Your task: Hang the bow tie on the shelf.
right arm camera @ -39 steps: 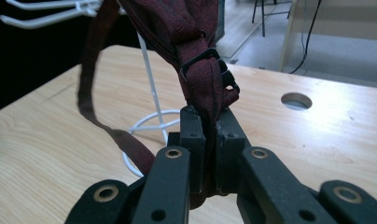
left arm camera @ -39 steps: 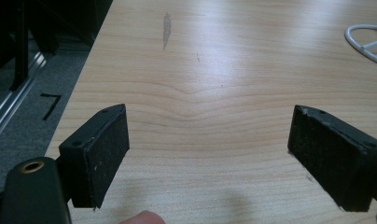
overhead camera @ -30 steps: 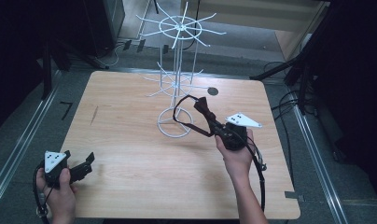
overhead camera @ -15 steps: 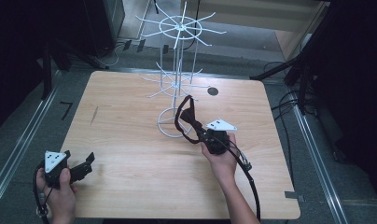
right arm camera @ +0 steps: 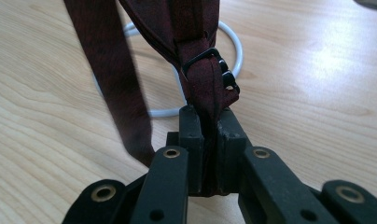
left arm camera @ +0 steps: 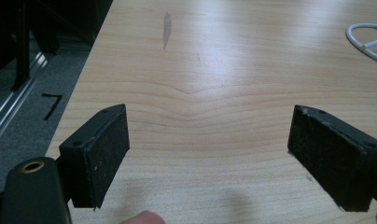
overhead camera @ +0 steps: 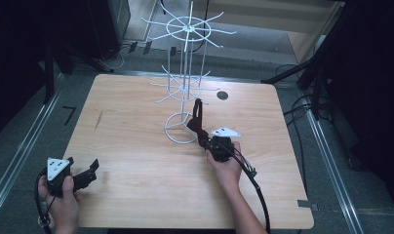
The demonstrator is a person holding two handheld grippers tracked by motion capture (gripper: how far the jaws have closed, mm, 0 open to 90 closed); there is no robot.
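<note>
My right gripper is clamped on a dark red strap near the middle of the pale wood surface, just beside the ring base of the white wire rack. My left gripper rests at the surface's near left corner, jaws apart. Grey carpet, metal rails and cables surround the surface; the room is dark.
</note>
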